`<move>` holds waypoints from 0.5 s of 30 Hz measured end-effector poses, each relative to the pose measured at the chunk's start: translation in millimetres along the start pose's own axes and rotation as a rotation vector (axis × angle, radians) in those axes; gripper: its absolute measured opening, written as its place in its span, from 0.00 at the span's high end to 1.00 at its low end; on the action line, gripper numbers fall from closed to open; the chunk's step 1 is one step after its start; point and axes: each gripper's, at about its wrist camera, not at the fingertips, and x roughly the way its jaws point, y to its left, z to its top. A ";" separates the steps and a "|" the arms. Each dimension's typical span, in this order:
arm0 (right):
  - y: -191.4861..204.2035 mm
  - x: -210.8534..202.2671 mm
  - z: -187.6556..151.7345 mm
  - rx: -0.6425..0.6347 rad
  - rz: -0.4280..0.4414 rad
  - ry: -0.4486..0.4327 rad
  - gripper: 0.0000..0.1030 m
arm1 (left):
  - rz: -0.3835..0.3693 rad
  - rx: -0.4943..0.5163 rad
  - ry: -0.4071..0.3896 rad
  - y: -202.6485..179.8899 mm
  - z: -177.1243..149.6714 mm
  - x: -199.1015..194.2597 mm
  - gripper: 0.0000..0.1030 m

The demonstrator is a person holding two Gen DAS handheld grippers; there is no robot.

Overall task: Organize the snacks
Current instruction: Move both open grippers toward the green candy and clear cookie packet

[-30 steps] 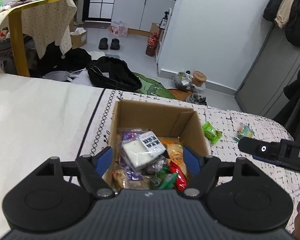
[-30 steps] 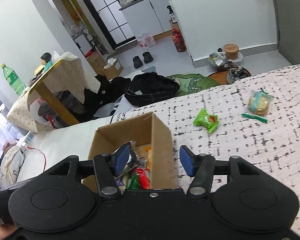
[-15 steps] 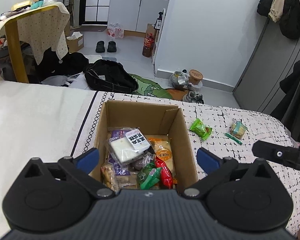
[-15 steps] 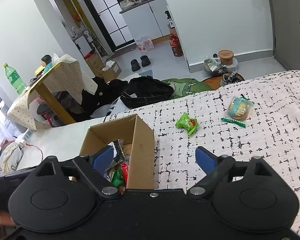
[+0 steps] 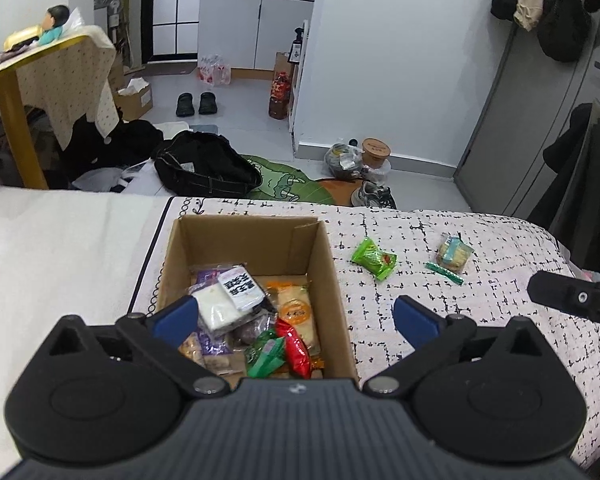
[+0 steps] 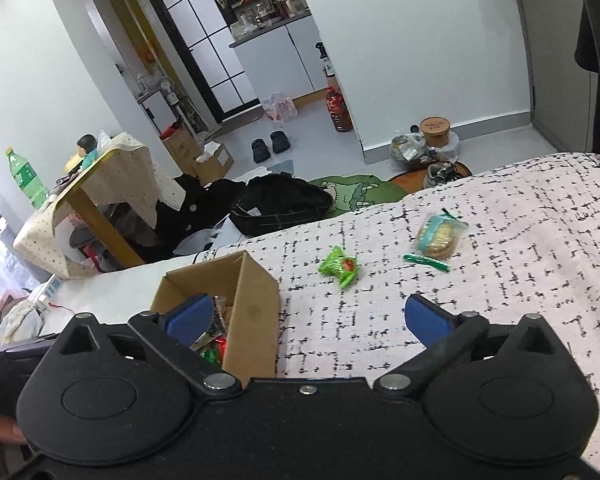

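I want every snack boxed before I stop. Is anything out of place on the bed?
Yes. Three snacks lie loose on the patterned blanket beside the cardboard box: a green packet, a clear cracker pack and a thin green stick.

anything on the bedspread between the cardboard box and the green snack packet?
Nothing: only bare black-and-white patterned bedspread lies between the cardboard box and the green snack packet, clear in both wrist views.

On the bedspread [image 5: 480,320], the snack-filled box [image 5: 324,264] sits left of three loose snacks [image 5: 374,258].
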 end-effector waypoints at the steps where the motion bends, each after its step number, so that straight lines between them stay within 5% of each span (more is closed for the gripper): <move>1: -3.2 -1.2 0.5 0.003 -0.002 0.000 0.00 | -0.001 0.004 0.000 -2.4 0.7 0.6 0.00; 15: -35.7 -5.1 10.5 0.046 -0.041 -0.010 0.00 | -0.030 0.053 0.021 -38.4 11.7 23.6 0.00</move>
